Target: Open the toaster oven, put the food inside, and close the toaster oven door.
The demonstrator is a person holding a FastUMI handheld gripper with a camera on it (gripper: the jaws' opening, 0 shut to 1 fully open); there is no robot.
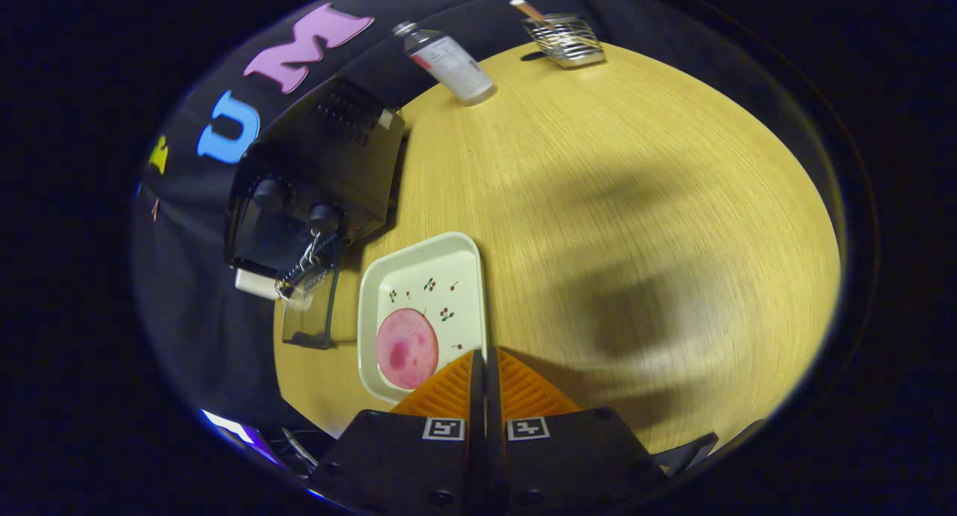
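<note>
**Claw closed and empty above the tray**

The claw [486, 366] sits with its two fingers pressed together, nothing held between them, only a thin dark seam showing where they meet. Just ahead of the fingertips, and a touch to their left, lies the cream tray [463, 258] with rounded corners and small cherry prints on its floor. On the near part of that tray rests the food, a round pink slice of meat [407, 348], lying flat and close to the left fingertip. Beyond the tray and further left stands the black toaster oven [329, 157], two round knobs [269, 194] visible on its front. Its glass door [310, 314] hangs open, swung down toward the tray, with a pale handle [256, 283] at the oven's left and a bit of metal rack or clip glinting at the opening. The oven sits at the edge of the light wooden tabletop [598, 202], where a broad soft shadow falls to the right of the claw. Far across the tabletop stands a clear bottle [448, 63] with a label, and well beyond it to the right a wire holder [564, 39] with a stick poking out.
</note>
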